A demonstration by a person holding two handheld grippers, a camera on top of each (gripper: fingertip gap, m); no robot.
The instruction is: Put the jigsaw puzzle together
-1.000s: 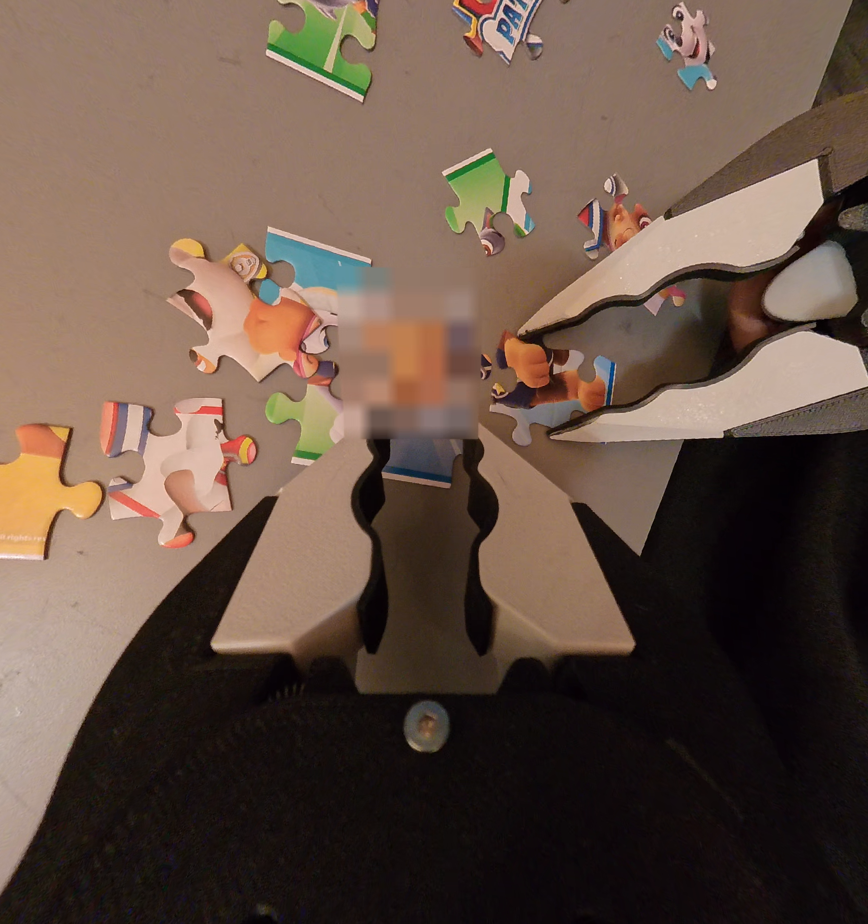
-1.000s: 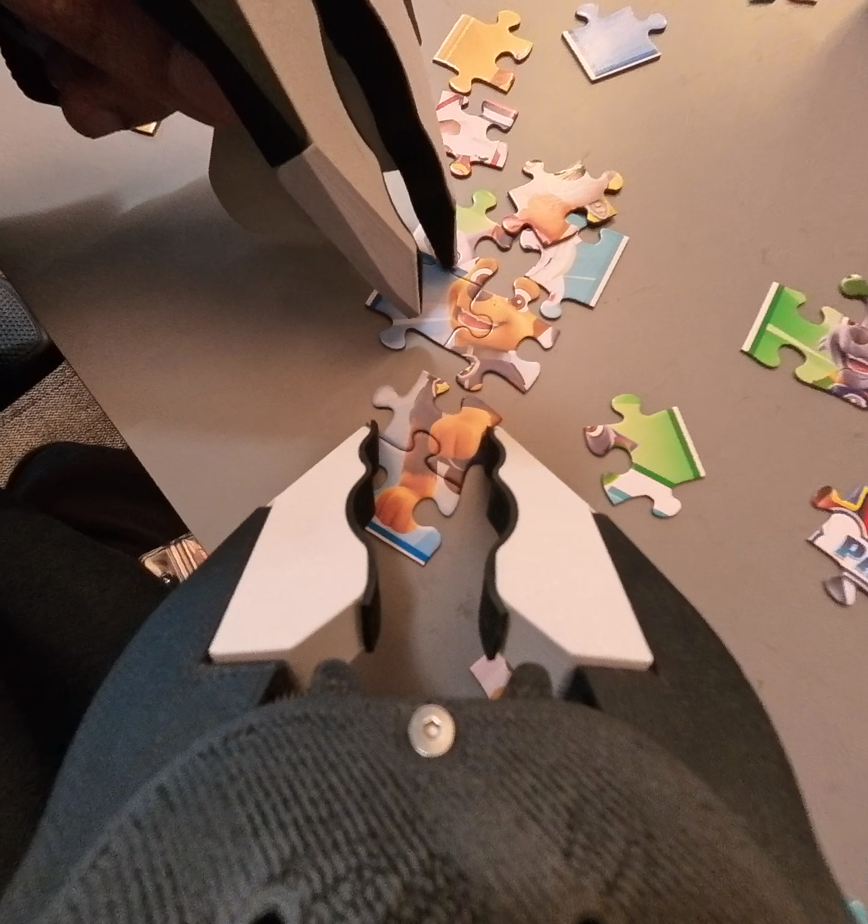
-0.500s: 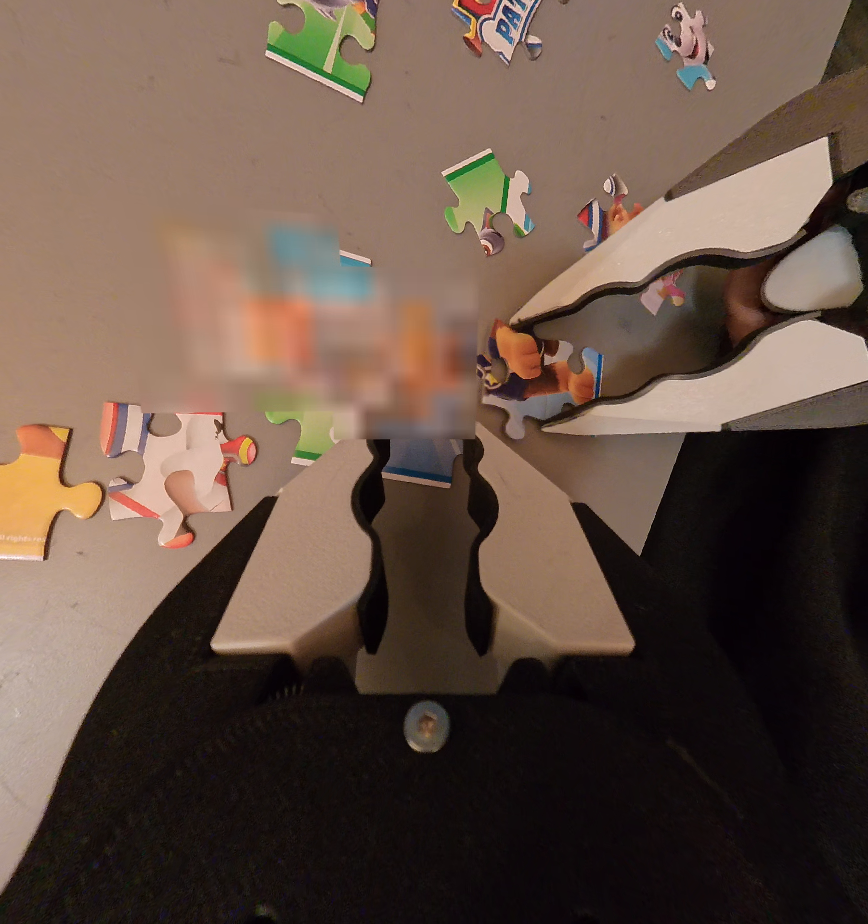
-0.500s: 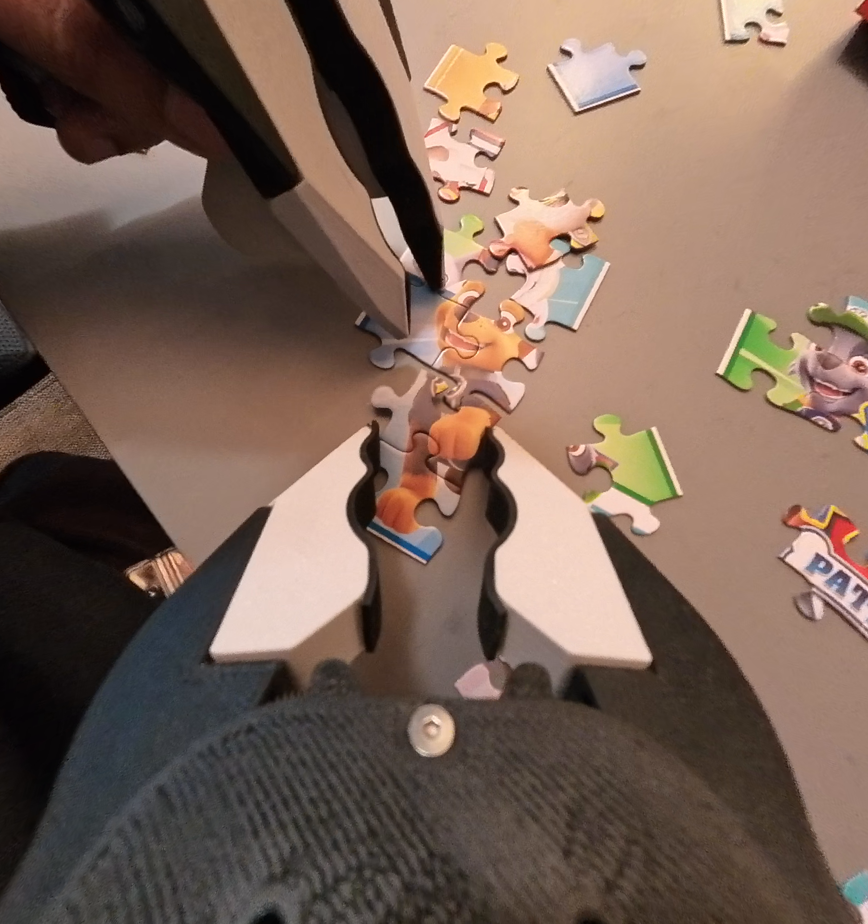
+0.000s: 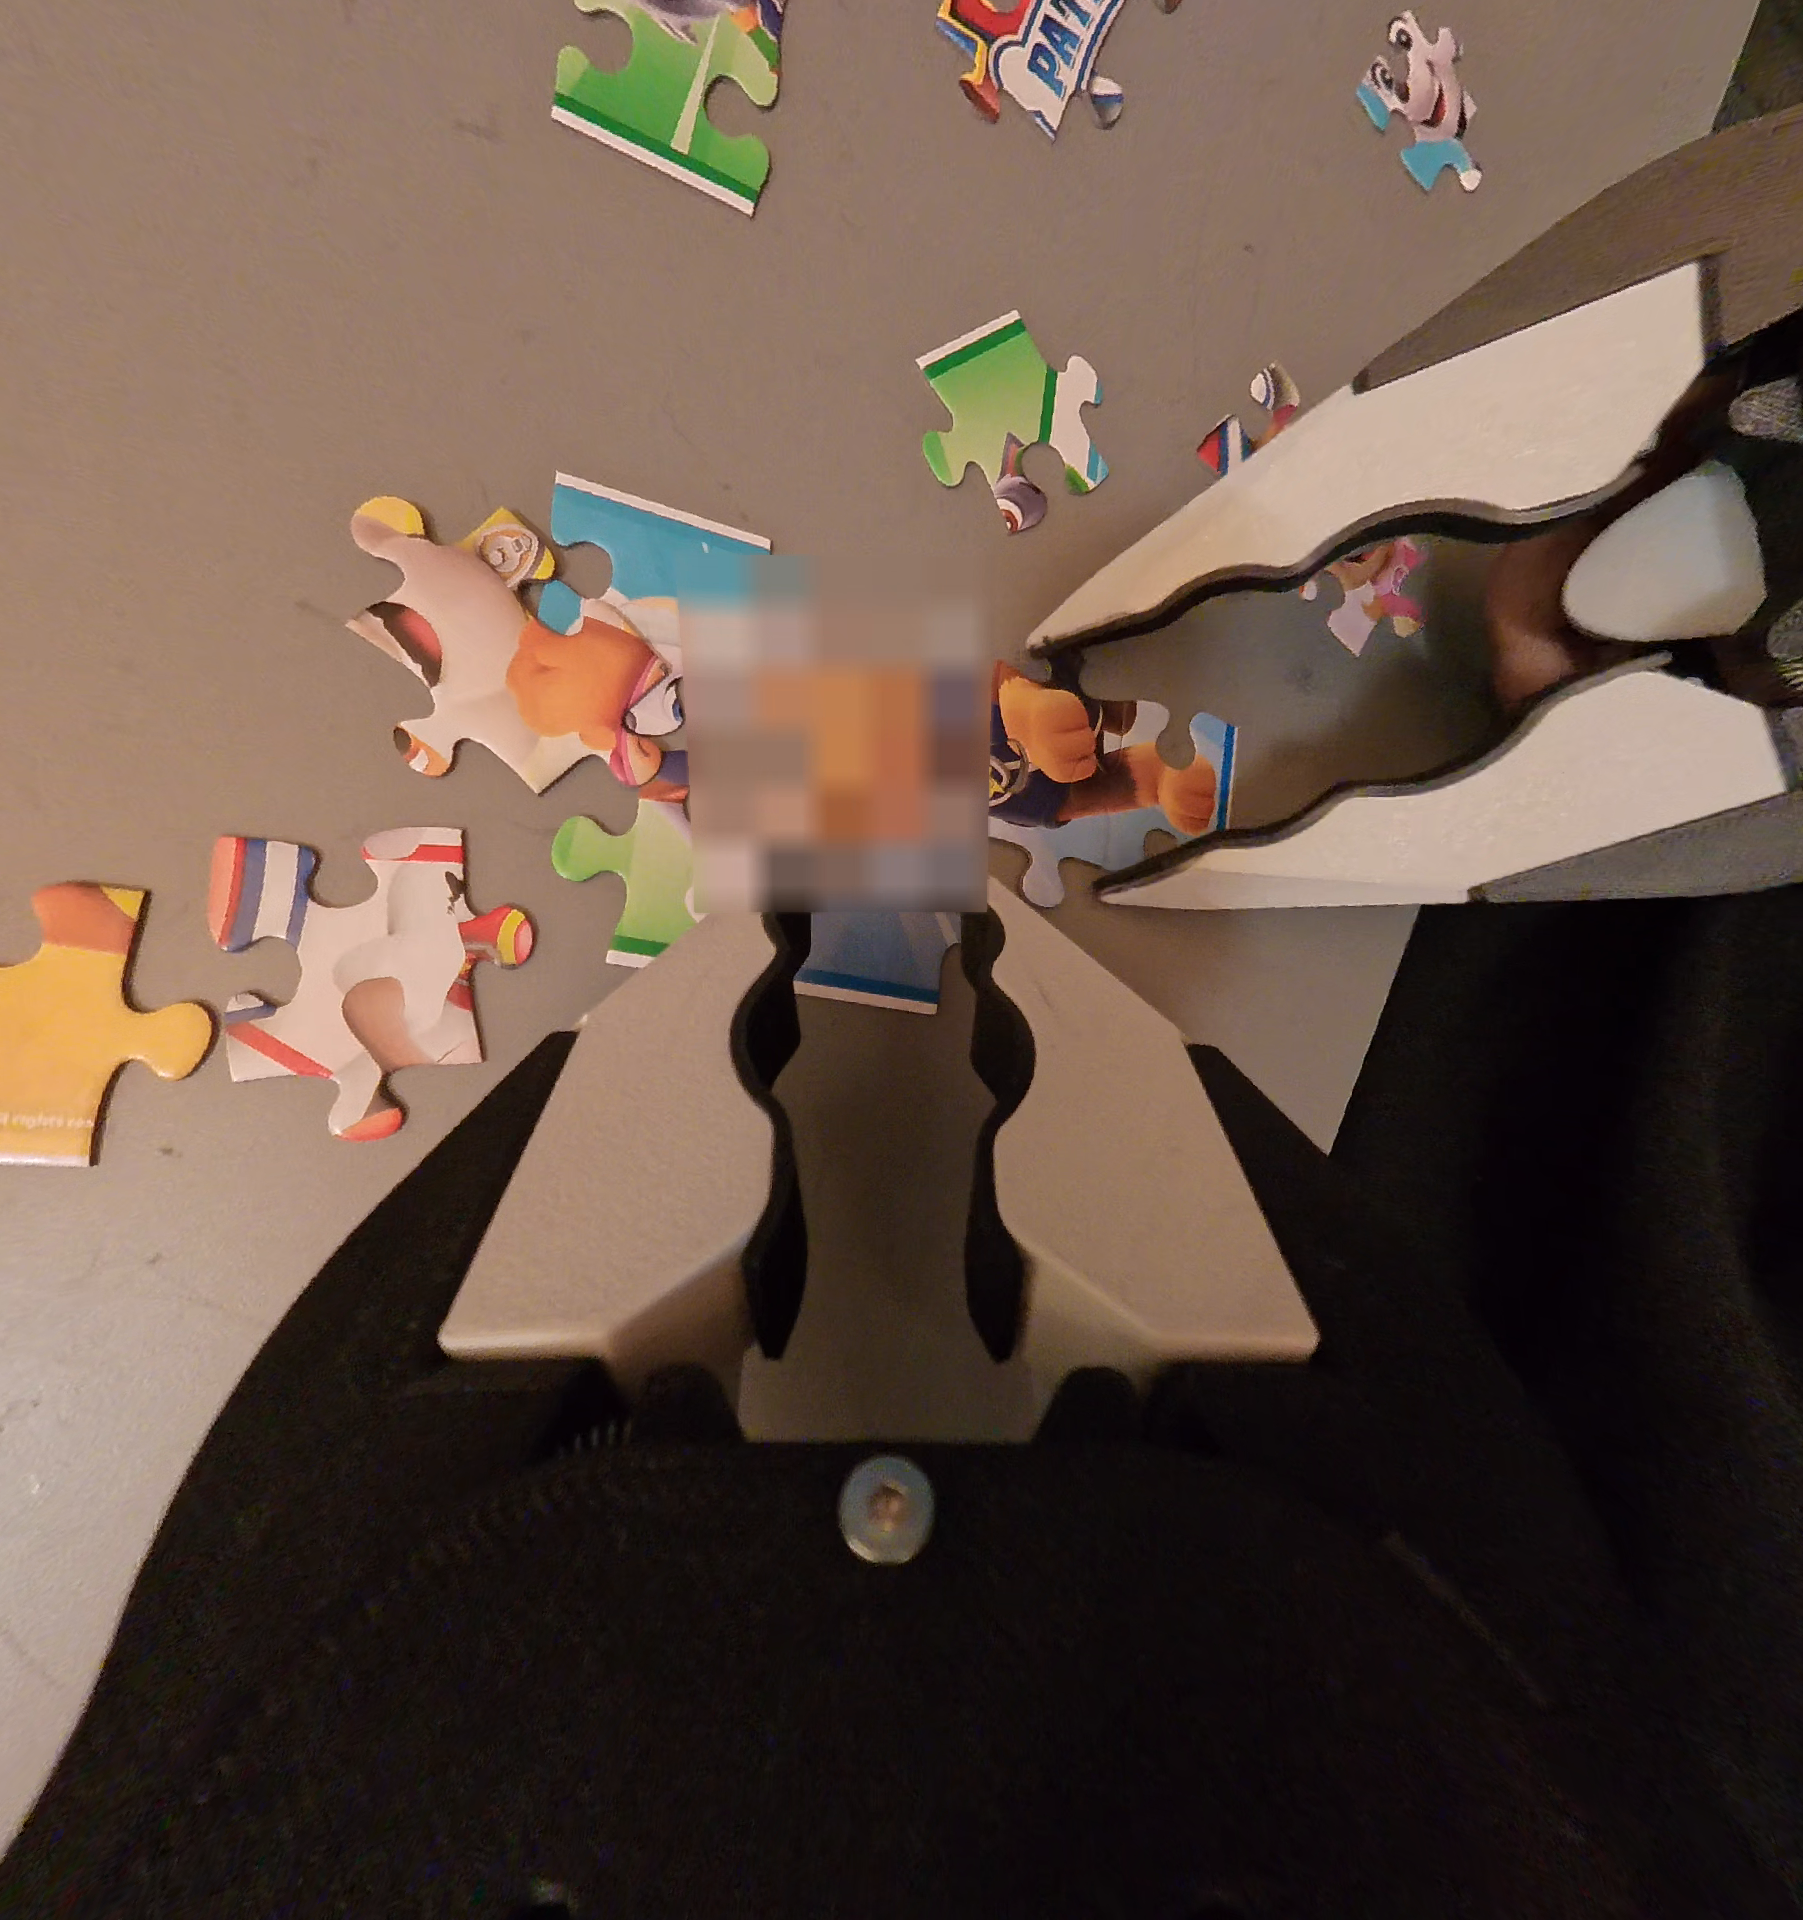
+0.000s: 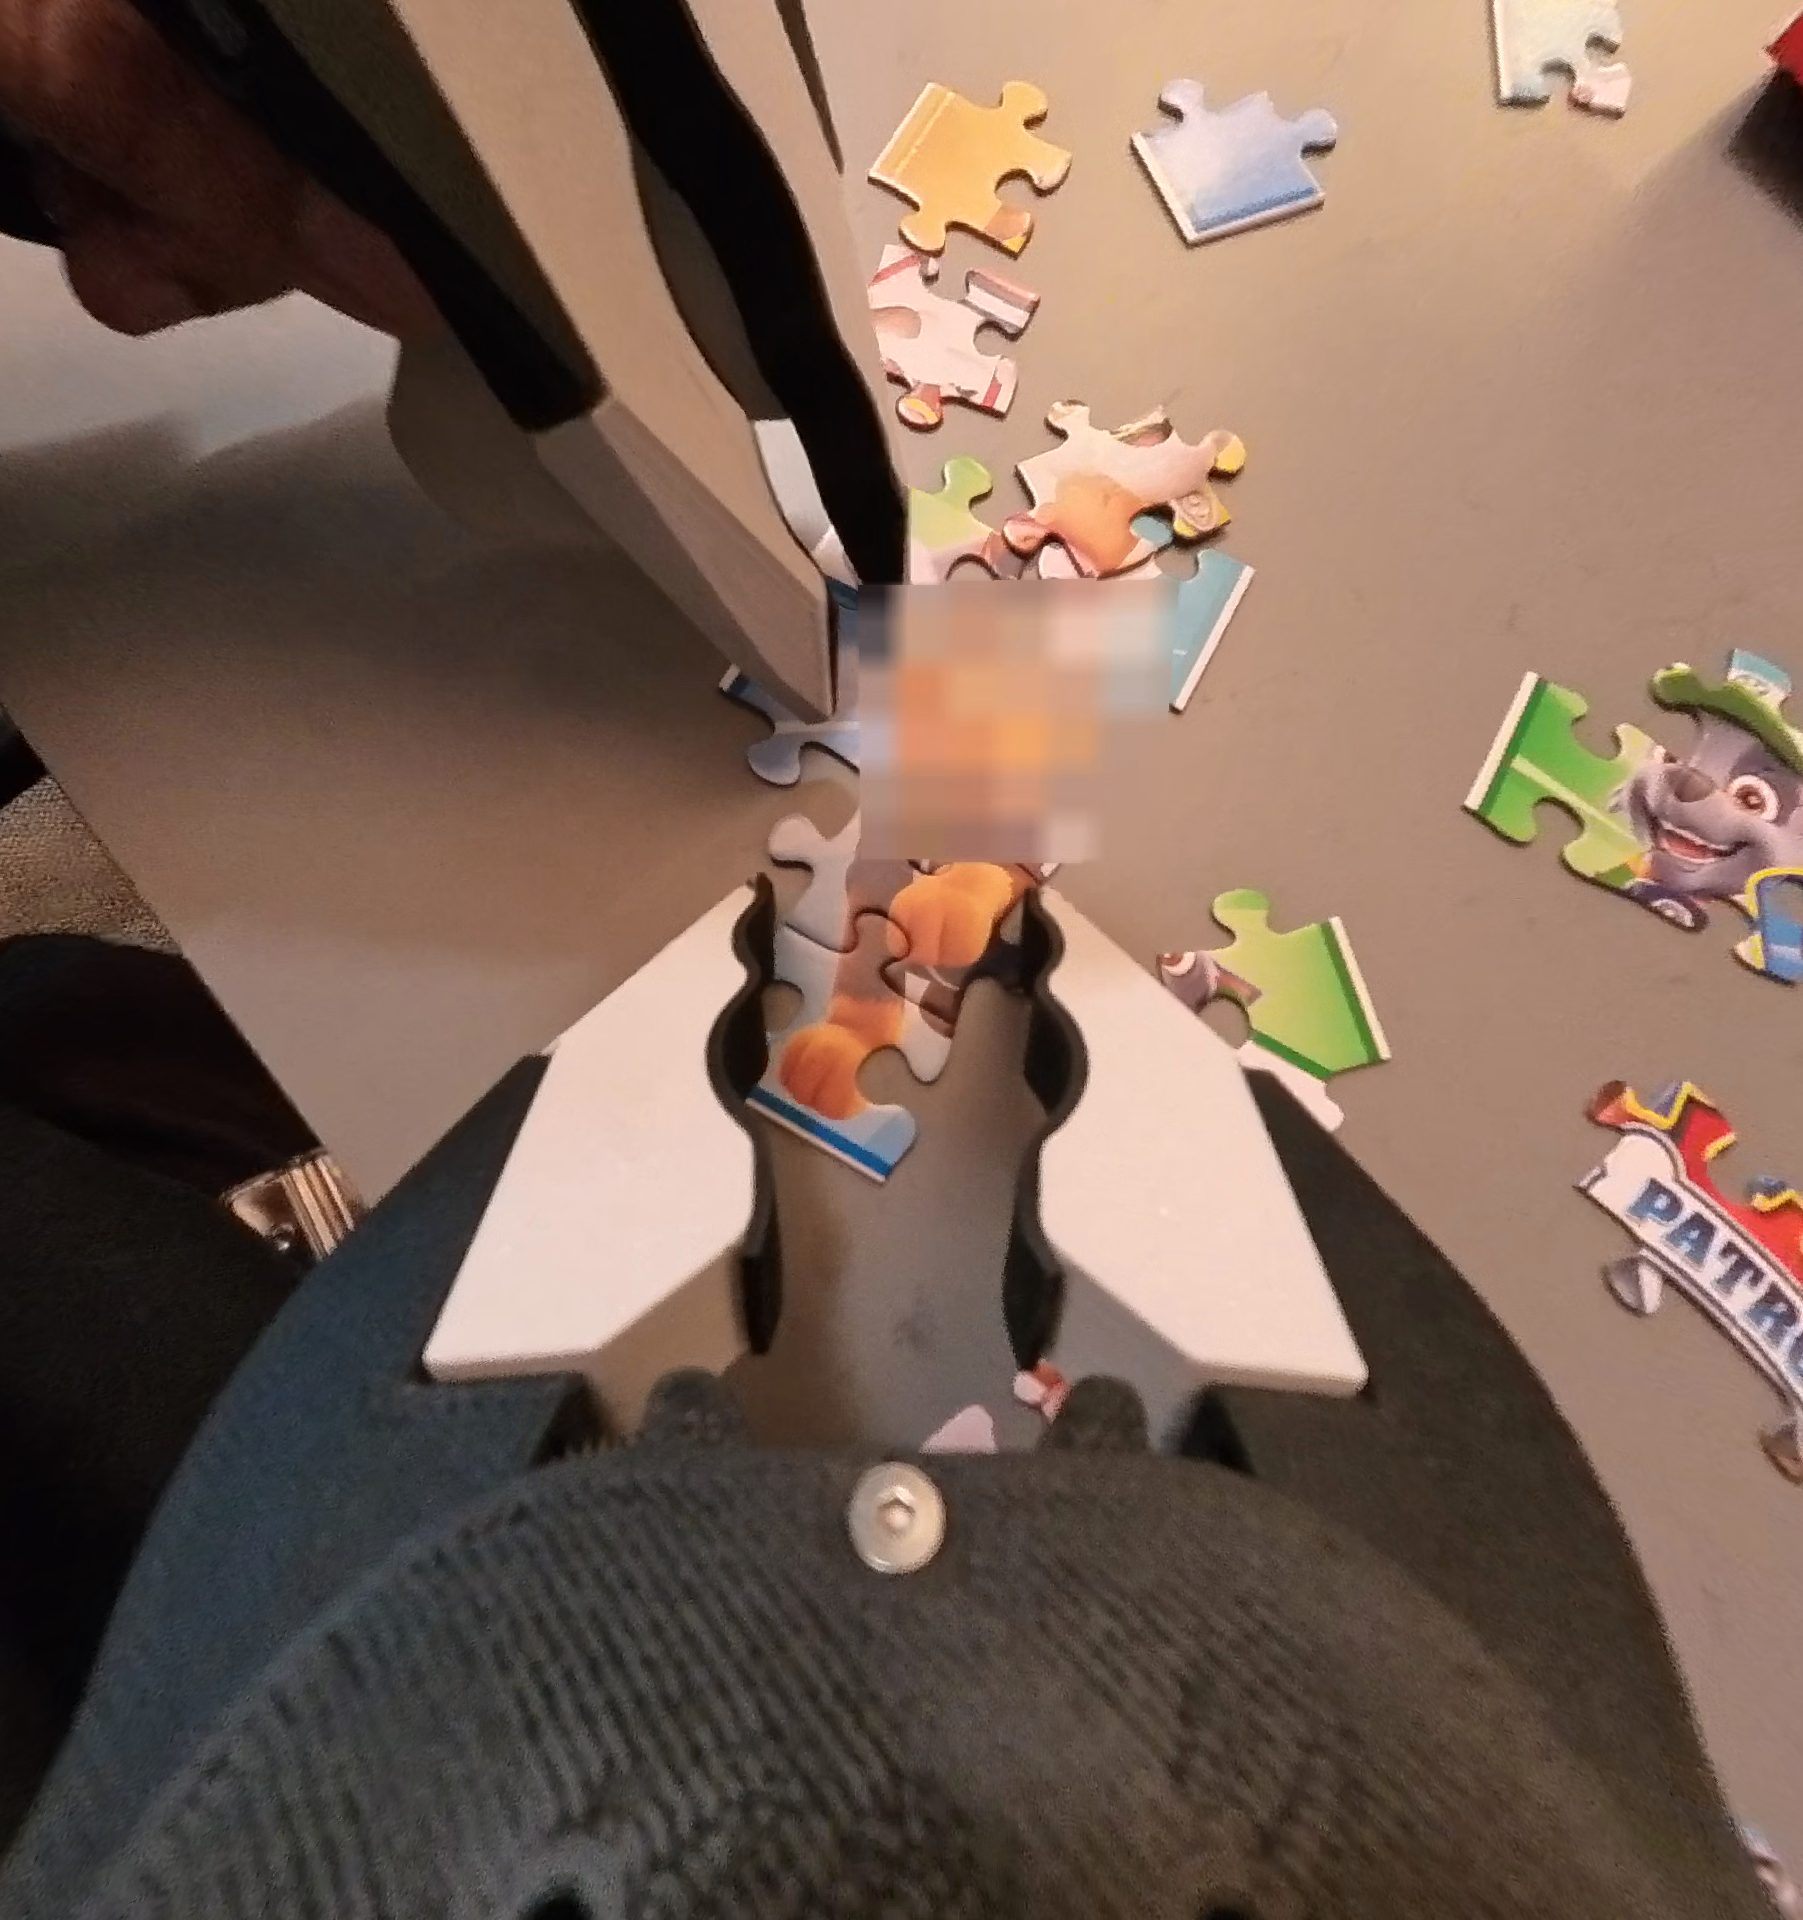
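Puzzle pieces lie on a grey table (image 5: 253,312). My left gripper (image 5: 881,920) stands over a joined cluster of pieces and is shut on the cluster's blue-edged piece (image 5: 866,961), which spans from pad to pad. It also shows in the right wrist view (image 6: 850,613), tips down on the cluster. My right gripper (image 6: 892,904) is open around a piece with orange paws (image 6: 855,1029). That piece lies flat between the pads and butts against the cluster. The left wrist view shows the right gripper (image 5: 1063,764) and the paws piece (image 5: 1105,758) from the side.
Loose pieces lie around: a green one (image 6: 1292,987), a yellow one (image 5: 35,1029), a red-and-white striped one (image 5: 357,966), a banner piece (image 6: 1759,1247) and a green piece with a grey pup (image 6: 1655,810). The table edge (image 6: 128,831) runs close on the left. A hand (image 6: 97,208) holds the left gripper. About 4 cm separates my left fingertips from my right.
My right gripper slid the paws piece up against the cluster, then its jaws widened and let the piece go. The left gripper has stayed still on the blue-edged piece.
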